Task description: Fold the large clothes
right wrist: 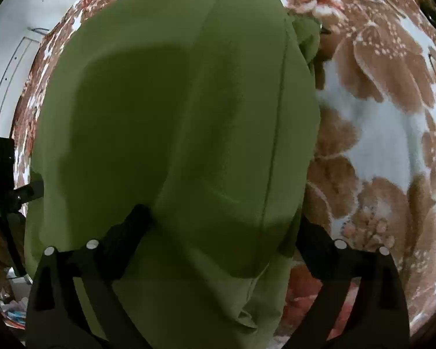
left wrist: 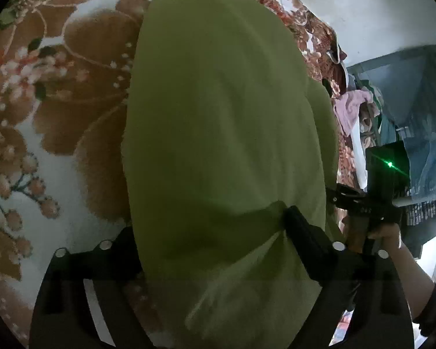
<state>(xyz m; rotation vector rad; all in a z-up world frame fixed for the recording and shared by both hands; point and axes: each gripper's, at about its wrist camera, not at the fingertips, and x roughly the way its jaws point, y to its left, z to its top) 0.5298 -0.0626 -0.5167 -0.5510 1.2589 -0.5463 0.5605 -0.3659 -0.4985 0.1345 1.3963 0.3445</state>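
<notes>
Black tongs (left wrist: 212, 232) (silver screws), bare forearm (left wrist: 407, 267).

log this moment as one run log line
step: fold | left gripper: shut on green cloth | right gripper: shut on green cloth | cloth: draped over floral blanket

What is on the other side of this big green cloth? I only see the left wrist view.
Observer: The right wrist view shows a long straight seam running down the green cloth; your view lacks it.
Operator: Is the right gripper holding it too?
Observer: Yes. The right gripper has cloth bunched between its fingers, one finger pressing into a fold.
Operator: What is past the cloth over there?
Observer: The flowered blanket spreads wide on that side, and a pale wall shows beyond the far edge.
</notes>
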